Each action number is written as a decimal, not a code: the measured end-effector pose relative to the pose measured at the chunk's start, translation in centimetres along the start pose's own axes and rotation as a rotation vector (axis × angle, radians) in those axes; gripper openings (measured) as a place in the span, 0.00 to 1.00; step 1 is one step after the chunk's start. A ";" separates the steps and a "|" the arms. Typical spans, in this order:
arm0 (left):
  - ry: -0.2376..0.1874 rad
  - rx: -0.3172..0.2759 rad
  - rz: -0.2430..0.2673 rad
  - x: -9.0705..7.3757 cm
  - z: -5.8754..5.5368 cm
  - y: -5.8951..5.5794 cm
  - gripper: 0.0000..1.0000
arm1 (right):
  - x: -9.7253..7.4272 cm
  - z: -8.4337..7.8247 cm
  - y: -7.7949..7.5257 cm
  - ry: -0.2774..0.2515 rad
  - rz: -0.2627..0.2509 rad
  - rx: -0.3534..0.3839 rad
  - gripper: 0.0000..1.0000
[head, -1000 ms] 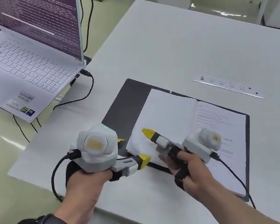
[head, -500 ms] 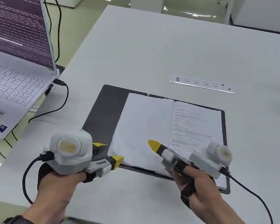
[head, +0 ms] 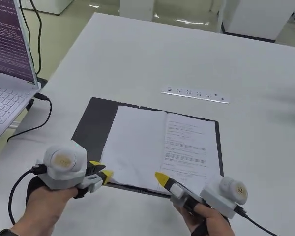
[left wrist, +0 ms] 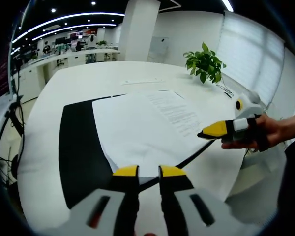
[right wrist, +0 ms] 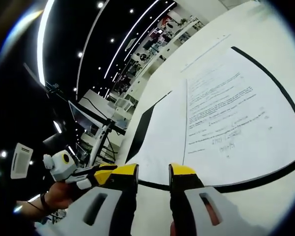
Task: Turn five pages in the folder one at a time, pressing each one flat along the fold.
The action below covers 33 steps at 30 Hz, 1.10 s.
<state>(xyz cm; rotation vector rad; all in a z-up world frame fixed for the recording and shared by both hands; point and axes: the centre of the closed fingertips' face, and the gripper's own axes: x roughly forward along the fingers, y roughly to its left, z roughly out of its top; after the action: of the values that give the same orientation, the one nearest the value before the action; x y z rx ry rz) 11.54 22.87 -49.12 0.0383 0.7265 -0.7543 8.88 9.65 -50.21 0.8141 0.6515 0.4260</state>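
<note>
The folder [head: 88, 129] lay open on the white desk [head: 152, 54], towards its near edge. A blank white sheet [head: 132, 142] lay over the left half and a printed page [head: 189, 147] over the right. They met at the fold [head: 163, 142].

The left gripper [head: 104, 175] hovered just off the folder's near left edge, its fingers slightly parted and gripping nothing. The right gripper [head: 162, 178] hung by the near edge below the fold, its fingers also apart and empty.

I judged at least 1 page to have gone over, since a sheet sat back-up on the left. How many of the 5 that made, I could not tell. No page was lifted or pinched, so this looked like a pause between turns. The next sheet on the right had yet to be picked up.

The left gripper view caught the blank sheet's near edge, which looked a little wavy rather than pressed flat, and a potted plant [left wrist: 204, 63] at the far end. The right gripper view ran along the fold and showed the printed page lying smooth. From above, the head view took in a laptop [head: 2, 73] at the far left and a power strip [head: 195, 95] beyond the folder.
</note>
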 end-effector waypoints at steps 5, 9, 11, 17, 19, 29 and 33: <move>0.012 -0.052 0.006 1.4 -0.3 0.8 0.00 | 0.1 0.3 -0.1 -0.006 -0.003 0.005 0.20; 0.021 -0.061 0.025 2.1 -0.7 1.7 0.00 | 0.1 0.4 -0.1 -0.010 -0.004 0.006 0.19; 0.027 -0.084 0.034 2.5 -1.1 2.3 0.00 | 0.2 0.2 -0.4 -0.006 -0.016 0.003 0.18; 0.149 -0.032 0.088 2.7 -3.9 3.7 0.00 | 0.4 -0.8 -0.4 0.030 -0.016 -0.015 0.17; 0.195 -0.005 0.098 2.9 -4.9 3.9 0.00 | 0.4 -0.8 -0.5 0.031 -0.018 -0.011 0.17; 0.292 0.091 0.116 3.2 -5.4 3.7 0.00 | 2.1 -2.1 0.3 0.118 -0.011 -0.124 0.16; 0.314 0.109 0.119 3.2 -5.5 3.6 0.00 | 2.9 -2.2 0.5 0.136 -0.001 -0.160 0.16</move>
<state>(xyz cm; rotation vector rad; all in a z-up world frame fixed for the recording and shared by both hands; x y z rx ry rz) 12.21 25.09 -56.04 0.3019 0.9715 -0.6802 9.46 12.79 -52.03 0.6369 0.7339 0.5288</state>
